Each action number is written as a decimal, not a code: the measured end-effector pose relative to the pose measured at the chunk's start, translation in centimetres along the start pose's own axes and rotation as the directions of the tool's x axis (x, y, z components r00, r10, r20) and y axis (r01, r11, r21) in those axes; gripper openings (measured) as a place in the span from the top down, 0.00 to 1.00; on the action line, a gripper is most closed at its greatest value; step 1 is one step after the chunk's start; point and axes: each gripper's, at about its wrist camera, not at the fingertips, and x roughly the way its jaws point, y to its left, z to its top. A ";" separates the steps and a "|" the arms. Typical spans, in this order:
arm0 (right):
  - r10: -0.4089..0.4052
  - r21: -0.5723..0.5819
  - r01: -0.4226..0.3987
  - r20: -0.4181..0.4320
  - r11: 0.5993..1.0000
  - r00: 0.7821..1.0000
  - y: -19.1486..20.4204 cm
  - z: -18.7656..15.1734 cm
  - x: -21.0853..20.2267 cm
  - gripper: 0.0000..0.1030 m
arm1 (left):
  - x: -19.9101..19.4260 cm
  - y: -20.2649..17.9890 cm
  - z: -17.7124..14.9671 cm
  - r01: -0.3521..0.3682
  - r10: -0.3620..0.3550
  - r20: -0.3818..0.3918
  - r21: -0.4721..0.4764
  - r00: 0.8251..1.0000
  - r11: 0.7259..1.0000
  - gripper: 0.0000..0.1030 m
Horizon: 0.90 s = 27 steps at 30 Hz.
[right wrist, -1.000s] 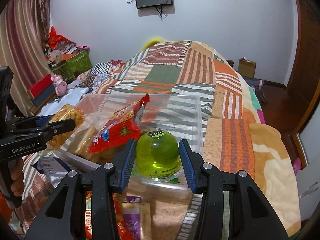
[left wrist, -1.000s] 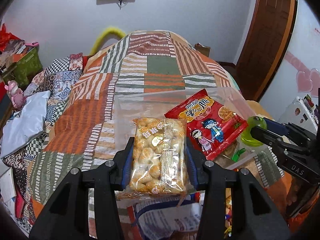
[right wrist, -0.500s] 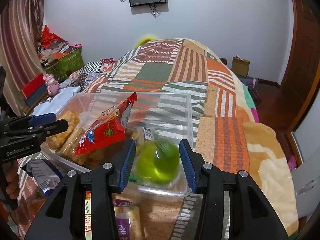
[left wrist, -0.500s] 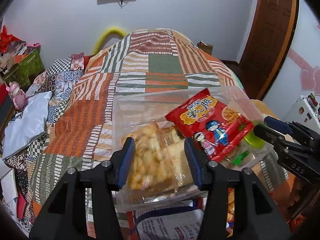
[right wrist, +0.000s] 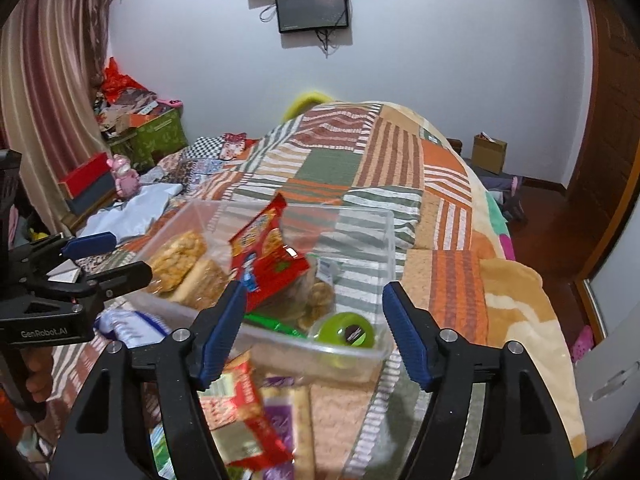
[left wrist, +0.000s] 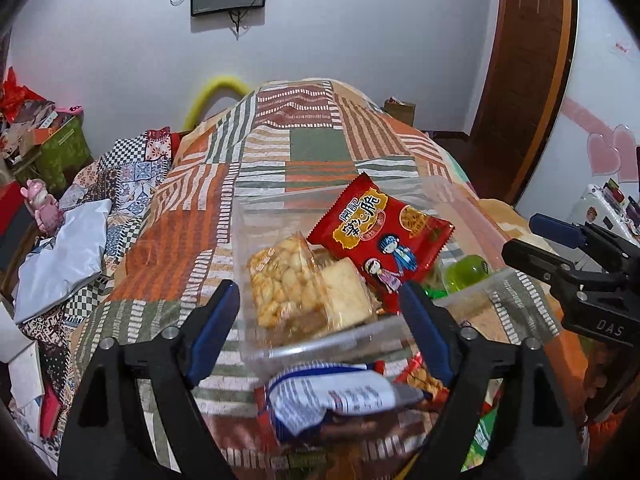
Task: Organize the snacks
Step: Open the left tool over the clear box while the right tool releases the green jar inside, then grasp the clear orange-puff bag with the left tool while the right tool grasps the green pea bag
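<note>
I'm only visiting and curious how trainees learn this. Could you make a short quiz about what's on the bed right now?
1. True or false: the green jelly cup lies inside the clear plastic bin.
2. Which snack leans highest in the bin: A) red cracker packet, B) blue-and-white packet?
3. What do the right tongs hold?

Key: 1 true. 2 A. 3 Nothing; they have just been opening, the jelly cup lying loose beyond them.

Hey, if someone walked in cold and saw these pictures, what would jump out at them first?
Probably the bright red snack packet propped in the clear plastic bin on the patchwork bedspread, beside a bag of golden puffs. A green jelly cup lies in the bin's near corner, framed by the open right claw.
</note>
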 end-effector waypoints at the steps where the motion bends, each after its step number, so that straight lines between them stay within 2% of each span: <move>1: 0.006 -0.004 -0.006 0.000 1.000 1.000 0.2 -0.2 -0.2 0.32 | -0.3 0.0 -0.3 -0.001 0.001 0.000 0.000 1.000 1.000 0.19; 9: 0.050 -0.033 -0.051 -0.025 0.998 0.998 1.8 -2.2 -1.6 0.32 | -2.0 0.2 -3.0 0.011 -0.011 -0.029 -0.017 1.000 1.000 0.13; 17: 0.098 -0.022 -0.100 -0.076 0.995 0.992 3.3 -5.3 -2.4 0.31 | -2.7 0.2 -6.7 -0.009 0.008 -0.079 -0.008 0.997 1.000 0.13; 27: 0.176 0.024 -0.174 -0.163 0.984 0.971 5.3 -8.4 -1.6 0.31 | -1.9 1.1 -10.8 -0.017 0.010 -0.164 -0.041 0.986 0.999 0.13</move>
